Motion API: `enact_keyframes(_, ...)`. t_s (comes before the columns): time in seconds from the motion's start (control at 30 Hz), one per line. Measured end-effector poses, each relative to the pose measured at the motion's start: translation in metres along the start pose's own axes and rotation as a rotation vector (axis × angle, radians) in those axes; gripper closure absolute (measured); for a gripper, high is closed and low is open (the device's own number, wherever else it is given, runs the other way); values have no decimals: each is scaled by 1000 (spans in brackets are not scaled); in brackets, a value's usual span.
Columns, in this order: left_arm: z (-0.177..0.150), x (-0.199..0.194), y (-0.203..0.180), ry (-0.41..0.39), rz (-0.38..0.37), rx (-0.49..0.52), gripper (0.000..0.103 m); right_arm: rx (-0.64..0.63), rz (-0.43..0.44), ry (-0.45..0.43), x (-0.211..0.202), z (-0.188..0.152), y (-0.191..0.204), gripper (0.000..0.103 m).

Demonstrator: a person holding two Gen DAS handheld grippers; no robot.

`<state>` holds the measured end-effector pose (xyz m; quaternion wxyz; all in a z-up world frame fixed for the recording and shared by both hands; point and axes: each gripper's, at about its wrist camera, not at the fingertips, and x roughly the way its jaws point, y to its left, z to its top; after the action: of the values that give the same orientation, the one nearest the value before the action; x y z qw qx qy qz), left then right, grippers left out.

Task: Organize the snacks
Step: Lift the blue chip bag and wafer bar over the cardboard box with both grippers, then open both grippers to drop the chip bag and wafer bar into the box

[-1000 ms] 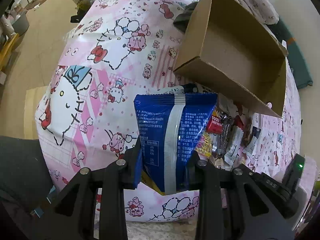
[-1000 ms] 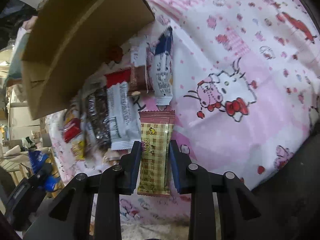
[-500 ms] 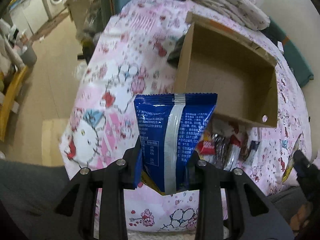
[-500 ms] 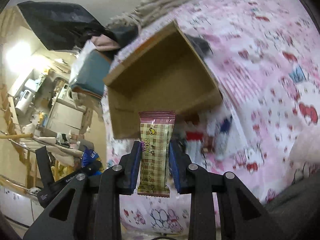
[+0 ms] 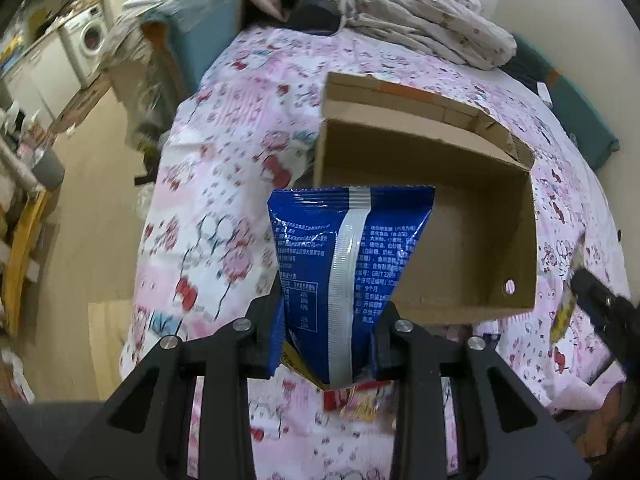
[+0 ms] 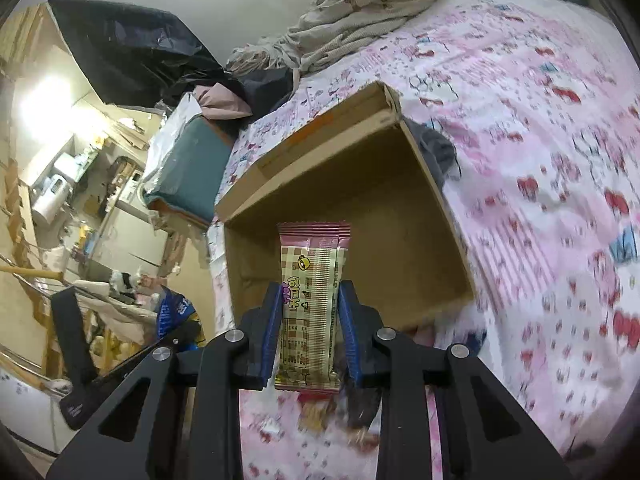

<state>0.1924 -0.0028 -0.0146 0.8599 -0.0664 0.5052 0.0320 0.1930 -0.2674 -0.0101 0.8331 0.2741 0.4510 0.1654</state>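
My left gripper (image 5: 326, 332) is shut on a blue snack bag (image 5: 348, 264) with a silver seam, held up in front of the open cardboard box (image 5: 460, 160) on the bed. In the right wrist view my right gripper (image 6: 308, 332) is shut on a pink and cream checked snack bar (image 6: 310, 304), raised before the same cardboard box (image 6: 380, 184), whose inside looks bare. A few loose snack packets (image 5: 356, 398) lie on the sheet below the blue bag. The right gripper (image 5: 600, 308) shows at the right edge of the left wrist view, the left gripper (image 6: 120, 356) at the lower left of the right wrist view.
The box sits on a pink cartoon-print bedsheet (image 5: 240, 128). A bundled blanket (image 5: 420, 20) and dark clothes lie at the head of the bed. A teal cushion (image 6: 184, 168) stands beside the bed. Left of the bed are wood floor (image 5: 92, 200) and household clutter.
Both grippers have risen with their snacks and tilted up toward the box. The loose snack pile has dropped toward the bottom of both views, and the box's inside now shows.
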Motion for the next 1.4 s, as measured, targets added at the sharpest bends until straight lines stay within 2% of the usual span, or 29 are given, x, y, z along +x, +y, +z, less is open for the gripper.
enact_keyframes(0.23, 26, 31, -29, 6, 18, 94, 75, 7, -23, -10, 30, 31, -9, 73)
enact_keyframes(0.4, 30, 47, -45, -1, 11, 138, 75, 10, -11, -9, 47, 32, -27, 73)
enact_keyframes(0.53, 32, 62, -55, -8, 22, 163, 75, 42, -39, 7, 57, 32, -42, 73)
enact_keyframes(0.7, 36, 78, -62, 8, 37, 174, 75, 21, -95, 25, 70, 32, -46, 73)
enact_keyframes(0.9, 32, 96, -67, 5, 61, 204, 75, -16, -149, 91, 89, 26, -43, 73)
enact_keyframes(1.4, 29, 112, -70, 29, 80, 209, 74, 12, -128, 127, 95, 27, -43, 72)
